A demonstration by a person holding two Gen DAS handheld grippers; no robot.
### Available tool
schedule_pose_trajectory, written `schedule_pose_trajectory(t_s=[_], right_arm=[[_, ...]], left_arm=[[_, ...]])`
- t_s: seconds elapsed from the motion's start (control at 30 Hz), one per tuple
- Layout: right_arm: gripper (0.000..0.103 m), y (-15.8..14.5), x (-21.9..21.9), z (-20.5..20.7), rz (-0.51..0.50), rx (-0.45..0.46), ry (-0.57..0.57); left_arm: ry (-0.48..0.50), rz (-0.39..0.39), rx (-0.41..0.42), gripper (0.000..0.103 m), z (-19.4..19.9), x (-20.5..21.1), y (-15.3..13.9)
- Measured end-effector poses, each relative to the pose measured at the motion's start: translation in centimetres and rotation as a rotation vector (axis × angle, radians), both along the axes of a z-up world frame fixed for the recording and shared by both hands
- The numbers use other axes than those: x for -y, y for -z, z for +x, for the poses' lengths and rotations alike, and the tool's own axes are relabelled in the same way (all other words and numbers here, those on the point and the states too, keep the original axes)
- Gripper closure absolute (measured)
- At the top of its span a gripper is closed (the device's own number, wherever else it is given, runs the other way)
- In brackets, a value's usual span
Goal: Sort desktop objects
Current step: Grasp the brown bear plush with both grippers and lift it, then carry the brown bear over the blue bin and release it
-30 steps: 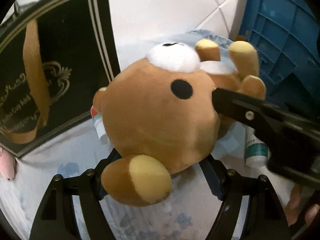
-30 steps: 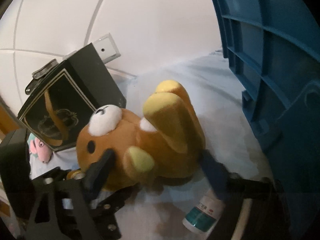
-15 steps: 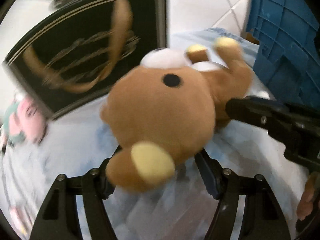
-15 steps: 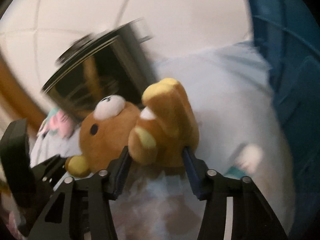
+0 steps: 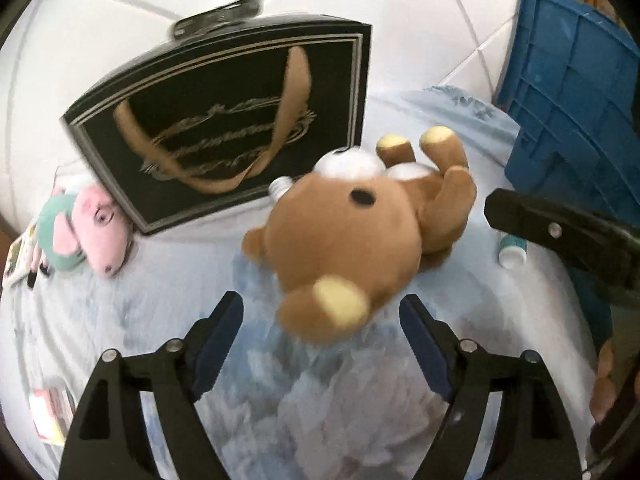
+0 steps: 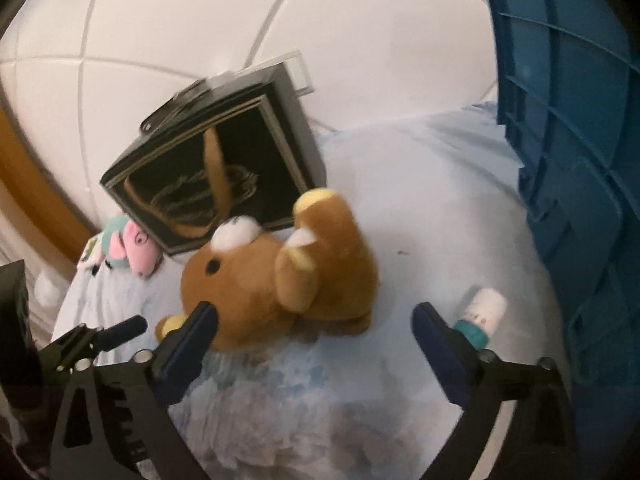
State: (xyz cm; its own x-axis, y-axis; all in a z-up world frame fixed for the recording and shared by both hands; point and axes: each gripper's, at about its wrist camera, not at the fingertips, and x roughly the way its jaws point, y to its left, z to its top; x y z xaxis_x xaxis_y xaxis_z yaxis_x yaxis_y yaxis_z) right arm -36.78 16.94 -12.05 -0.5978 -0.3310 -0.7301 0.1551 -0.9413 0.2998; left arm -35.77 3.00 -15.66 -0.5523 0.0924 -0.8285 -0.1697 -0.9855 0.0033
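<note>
Watching pink plush toy [image 5: 94, 232] lying near table's left edge, black gift box [image 5: 240, 120] behind it. Left gripper [image 5: 320, 316] opening, nothing pinched now; a second ago I was clamping brown bear [image 5: 360, 232] there. Bear lying mid-cloth, released. My right gripper [image 6: 314, 320] spreading wide, clear of bear. Small bottle [image 6: 482, 312] near blue crate [image 6: 580, 160], right side.

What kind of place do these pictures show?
Probably a home room, perhaps a bedroom: soft toys, a bear and a pink plush, lie on a pale blue floral cloth, beside a blue crate and a tiled wall.
</note>
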Motion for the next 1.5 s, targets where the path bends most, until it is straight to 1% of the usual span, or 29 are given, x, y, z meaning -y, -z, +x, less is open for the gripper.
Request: schedule_pose_trajectory(t_s=[0.03, 0.1, 0.17, 0.2, 0.27, 0.33, 0.4, 0.43, 0.47, 0.5, 0.53, 0.57, 0.67, 0.77, 0.9, 1.07, 1.1, 1.23, 1.27, 1.3, 1.37, 1.5], right_arm=[[0.000, -0.1, -0.3, -0.3, -0.002, 0.004, -0.003], [0.000, 0.1, -0.4, -1.7, -0.001, 0.022, -0.022], [0.000, 0.7, -0.3, -3.0, -0.002, 0.036, -0.030], [0.000, 1.2, -0.2, -3.8, -0.003, 0.051, -0.035], [0.000, 2.8, 0.0, -5.4, -0.011, 0.086, -0.040], [0.000, 4.4, 0.0, -6.6, -0.022, 0.114, -0.048], [0.001, 5.3, 0.2, -7.5, -0.032, 0.109, -0.052], [0.011, 5.4, 0.2, -7.7, -0.037, 0.104, -0.055], [0.020, 5.5, 0.2, -7.9, -0.039, 0.106, -0.060], [0.029, 5.5, 0.3, -7.9, -0.070, 0.108, -0.076], [0.032, 5.2, 0.3, -7.7, -0.069, 0.106, -0.076], [0.032, 4.8, 0.6, -7.3, -0.036, 0.094, -0.080], [0.033, 3.8, 1.2, -5.9, 0.005, 0.060, -0.088], [0.033, 2.1, 1.3, -3.8, 0.006, 0.027, -0.093], [0.033, -1.5, 1.6, -0.3, -0.004, -0.025, -0.101], [0.033, -7.7, 2.2, 5.7, 0.003, -0.128, -0.107], [0.033, -8.9, 2.2, 7.1, 0.005, -0.149, -0.105], [0.033, -13.6, 2.2, 12.7, 0.025, -0.238, -0.098], [0.033, -14.6, 2.1, 13.9, 0.028, -0.257, -0.090], [0.033, -15.6, 1.9, 15.1, 0.029, -0.272, -0.082], [0.033, -17.5, 1.1, 17.8, 0.038, -0.314, -0.064], [0.032, -20.7, -1.0, 22.2, 0.054, -0.380, -0.018]], left_arm=[[0.006, 0.005, 0.009, 0.023, -0.7, -0.9, 0.0], [0.008, 0.002, 0.040, 0.023, -2.2, -1.6, 1.0], [-0.005, -0.039, 0.043, 0.011, -3.6, -1.9, 2.0], [-0.007, -0.050, 0.038, 0.009, -3.4, -2.2, 1.9], [-0.004, -0.069, 0.058, 0.001, -4.4, -2.4, 3.0], [-0.004, -0.057, 0.090, 0.000, -5.1, -2.2, 4.0], [-0.012, -0.030, 0.076, 0.000, -5.5, -1.8, 4.4], [-0.012, -0.015, 0.066, 0.000, -5.5, -1.6, 4.3], [-0.010, -0.012, 0.058, 0.001, -5.5, -1.6, 4.0], [-0.006, -0.008, 0.052, 0.002, -5.3, -1.6, 3.9], [-0.002, -0.012, 0.048, 0.004, -5.0, -1.6, 3.9], [0.000, -0.014, 0.047, 0.005, -4.6, -1.6, 3.8], [-0.011, 0.028, 0.042, 0.005, -3.0, -0.9, 2.8], [-0.013, 0.016, -0.011, 0.005, -0.3, -0.5, 0.5], [-0.024, 0.022, -0.084, 0.005, 4.2, 0.3, -3.8], [-0.032, 0.035, -0.197, 0.005, 10.2, 0.7, -10.0], [-0.031, 0.039, -0.226, 0.005, 11.9, 0.8, -11.5], [-0.008, 0.054, -0.309, 0.005, 16.8, 0.9, -15.6], [-0.001, 0.055, -0.325, 0.005, 17.3, 0.5, -16.4], [0.012, 0.060, -0.352, 0.005, 18.7, 0.2, -17.5], [0.033, 0.068, -0.387, 0.005, 20.5, -0.9, -19.0], [0.090, 0.080, -0.458, 0.005, 24.0, -3.1, -22.0]])
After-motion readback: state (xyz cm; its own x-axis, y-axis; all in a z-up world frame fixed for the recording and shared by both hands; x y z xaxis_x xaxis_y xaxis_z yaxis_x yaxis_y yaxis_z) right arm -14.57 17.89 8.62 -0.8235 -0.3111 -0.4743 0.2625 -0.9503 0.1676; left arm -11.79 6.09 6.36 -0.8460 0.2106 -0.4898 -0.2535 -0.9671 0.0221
